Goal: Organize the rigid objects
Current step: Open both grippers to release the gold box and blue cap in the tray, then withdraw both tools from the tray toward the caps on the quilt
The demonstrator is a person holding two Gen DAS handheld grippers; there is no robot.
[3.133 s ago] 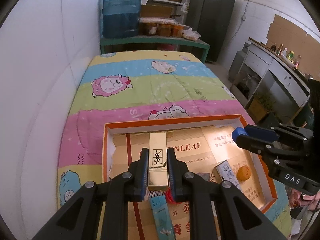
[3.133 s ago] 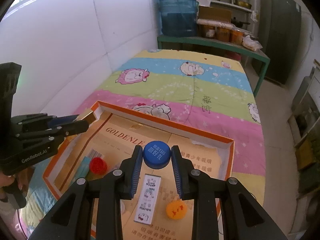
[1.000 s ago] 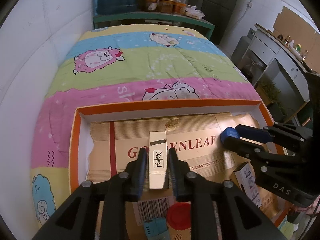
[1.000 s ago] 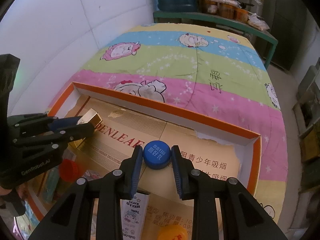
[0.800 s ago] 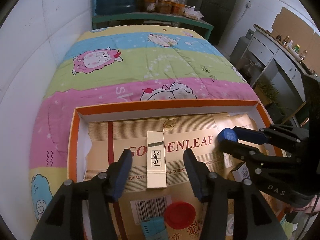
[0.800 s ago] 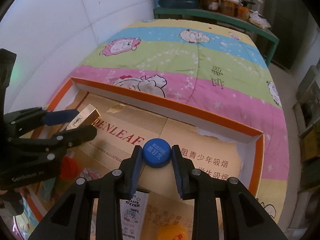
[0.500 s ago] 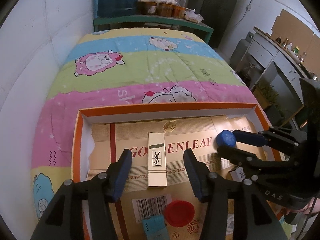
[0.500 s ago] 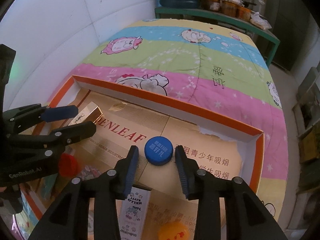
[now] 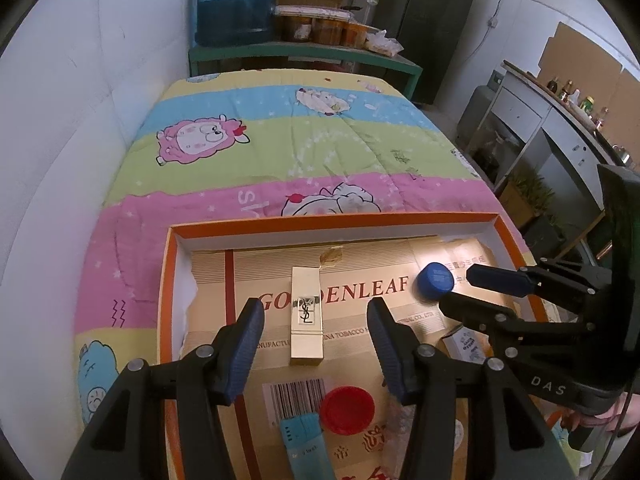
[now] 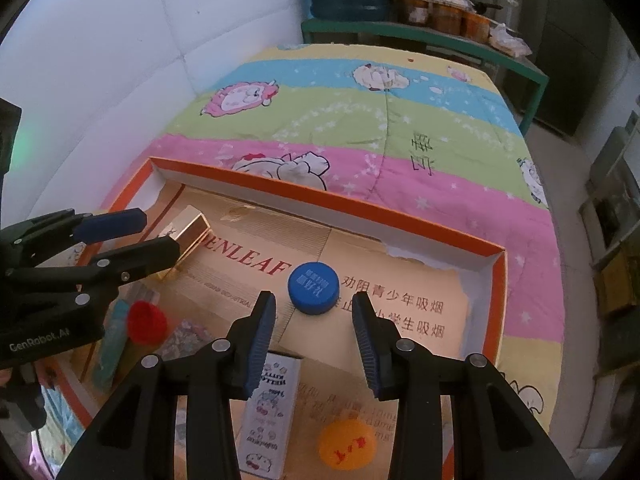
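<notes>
Both claws stand spread – the left claw (image 9: 316, 336) straddling the gold box (image 9: 306, 316), the blue cap (image 10: 313, 289) at twelve o'clock of the right claw (image 10: 314, 328).

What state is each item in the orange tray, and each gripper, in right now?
Gold lipstick case: lying flat, released.
Blue cap: top up, released.
Red cap: resting flat.
Orange cap: resting flat.
Left gripper: open.
Right gripper: open.

Bright colours in an orange-rimmed tray (image 9: 168, 280)
A gold box (image 9: 306, 316) (black monogram), a blue cap (image 10: 313, 282), a red cap (image 9: 346, 410) and an orange cap (image 10: 347, 444) lie on tan cardboard (image 9: 360, 344) with red lettering; the striped quilt (image 9: 280, 148) shows pink sheep.
</notes>
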